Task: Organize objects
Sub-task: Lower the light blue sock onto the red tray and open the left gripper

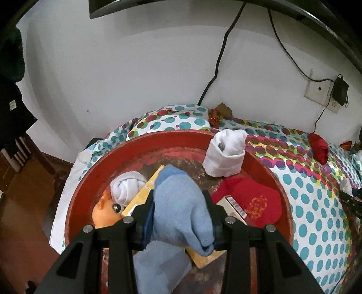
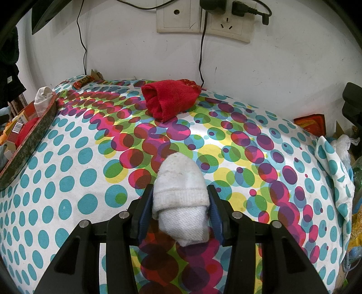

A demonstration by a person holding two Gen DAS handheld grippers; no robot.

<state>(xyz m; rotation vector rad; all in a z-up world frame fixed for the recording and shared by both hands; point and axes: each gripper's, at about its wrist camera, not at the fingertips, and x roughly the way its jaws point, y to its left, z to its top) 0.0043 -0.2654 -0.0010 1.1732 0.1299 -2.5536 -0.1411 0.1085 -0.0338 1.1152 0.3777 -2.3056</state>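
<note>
My left gripper point(image 1: 179, 204) is shut on a light blue sock point(image 1: 181, 203) and holds it over the round red tray point(image 1: 140, 140). Inside the tray lie a rolled white sock point(image 1: 127, 186), a yellow box point(image 1: 141, 196), an orange doll head point(image 1: 105, 212), a red cloth point(image 1: 251, 201) and a small carton point(image 1: 235, 207). Another white sock roll point(image 1: 226, 153) leans on the tray's far rim. My right gripper point(image 2: 179, 209) is shut on a rolled white sock point(image 2: 181, 192) above the dotted bedspread point(image 2: 74, 181). A rolled red sock point(image 2: 169, 99) lies farther back on the spread.
The white wall point(image 2: 271, 79) with sockets point(image 2: 203, 20) and hanging cables stands right behind the bed. The tray's edge point(image 2: 29, 140) shows at the left of the right wrist view. A red candy wrapper point(image 2: 83, 81) lies by the wall, and clutter point(image 2: 312, 124) is piled at the bed's right edge.
</note>
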